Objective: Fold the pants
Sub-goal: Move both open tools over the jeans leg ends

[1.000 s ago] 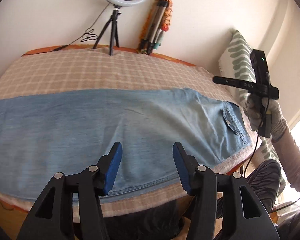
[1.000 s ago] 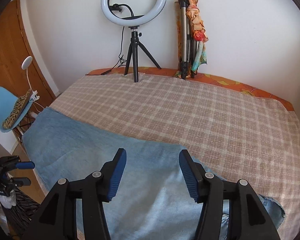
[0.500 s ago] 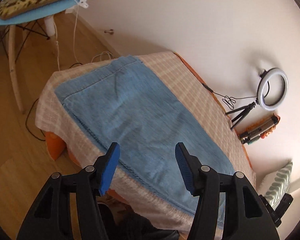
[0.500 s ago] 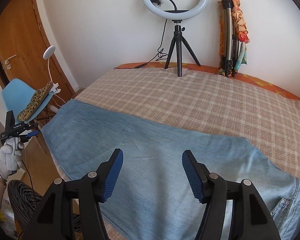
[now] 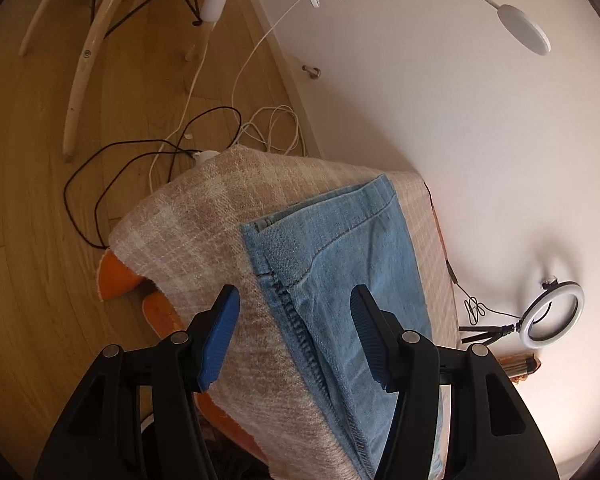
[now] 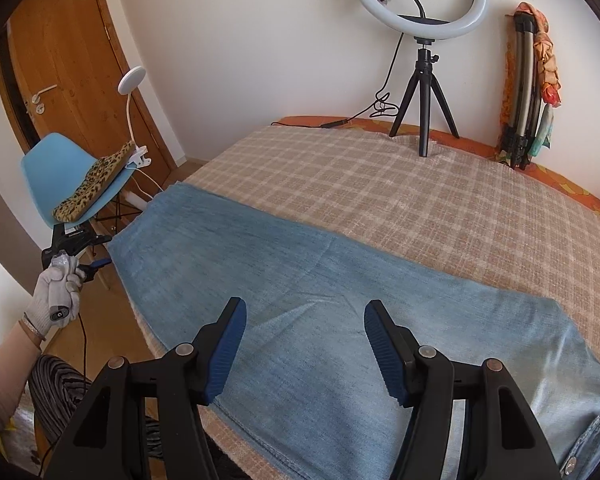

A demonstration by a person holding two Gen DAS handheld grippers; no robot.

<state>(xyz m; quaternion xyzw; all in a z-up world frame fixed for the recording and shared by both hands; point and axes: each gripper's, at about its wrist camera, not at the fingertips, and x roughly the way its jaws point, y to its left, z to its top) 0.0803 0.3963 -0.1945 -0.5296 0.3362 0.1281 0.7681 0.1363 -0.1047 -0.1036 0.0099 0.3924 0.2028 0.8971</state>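
A: Where are the jeans point(image 6: 320, 300)?

B: Flat along the bed's point(image 6: 420, 200) near edge. My left gripper point(image 5: 296, 340) is wide apart over the hem; right gripper point(image 6: 304, 344) is apart mid-leg. I'd pinch both hem layers squarely.

A plaid-covered bed point(image 6: 440, 208) carries flat denim pants point(image 6: 320, 300) (ring light point(image 6: 420, 0) at back).

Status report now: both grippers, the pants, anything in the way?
Left gripper open, over the hem end. Right gripper open, above mid-leg. Pants flat on the bed, not folded. Nothing on them.
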